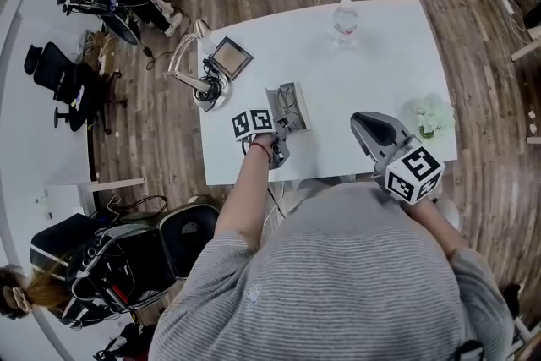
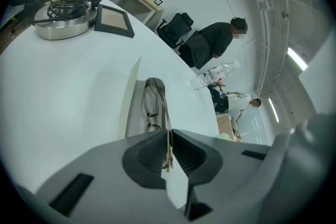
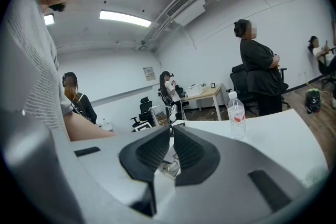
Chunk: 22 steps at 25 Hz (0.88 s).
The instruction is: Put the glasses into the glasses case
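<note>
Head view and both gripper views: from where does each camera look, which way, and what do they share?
Head view: overhead, steeply down at the white table; torso, forearms show.
Left gripper view: low, along the left gripper, shut on the glasses.
Right gripper view: raised, across the table; right gripper shut, left forearm shows.
All share the water bottle.

The left hand-held gripper [image 2: 169, 152] has its jaws pressed together on a thin temple of the glasses [image 2: 152, 105]. The lenses rest in the open glasses case [image 2: 132, 105] at 12 o'clock, on the white surface [image 2: 63, 97]. At 10 o'clock stand a lamp base [image 2: 58, 26] and a dark frame [image 2: 113, 19], and at 1 o'clock a water bottle [image 2: 212, 76].
</note>
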Available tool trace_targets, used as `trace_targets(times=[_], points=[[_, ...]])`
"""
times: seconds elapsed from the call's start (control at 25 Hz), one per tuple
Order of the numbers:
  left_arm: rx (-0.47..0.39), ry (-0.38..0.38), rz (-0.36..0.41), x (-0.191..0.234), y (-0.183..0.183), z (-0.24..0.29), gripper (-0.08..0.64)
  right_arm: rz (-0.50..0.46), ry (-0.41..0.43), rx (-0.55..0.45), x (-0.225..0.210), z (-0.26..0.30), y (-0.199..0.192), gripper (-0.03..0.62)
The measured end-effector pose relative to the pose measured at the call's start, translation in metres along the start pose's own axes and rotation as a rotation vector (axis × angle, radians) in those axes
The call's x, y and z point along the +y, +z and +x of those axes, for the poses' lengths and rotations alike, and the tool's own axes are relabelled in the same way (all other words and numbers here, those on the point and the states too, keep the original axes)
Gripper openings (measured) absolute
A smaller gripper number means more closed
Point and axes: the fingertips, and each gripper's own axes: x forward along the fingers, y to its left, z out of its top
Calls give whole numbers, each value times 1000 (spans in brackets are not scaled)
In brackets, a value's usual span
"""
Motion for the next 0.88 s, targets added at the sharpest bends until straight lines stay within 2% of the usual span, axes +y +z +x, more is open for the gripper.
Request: trace_targets(times=[0.28,0.88], points=[[25,40,50,1,-2,9,37,10,-14,-11,-5,-6,-6,17],[61,46,68,-6,-10,21,37,11,-28,-9,-6,-10,-6,17]])
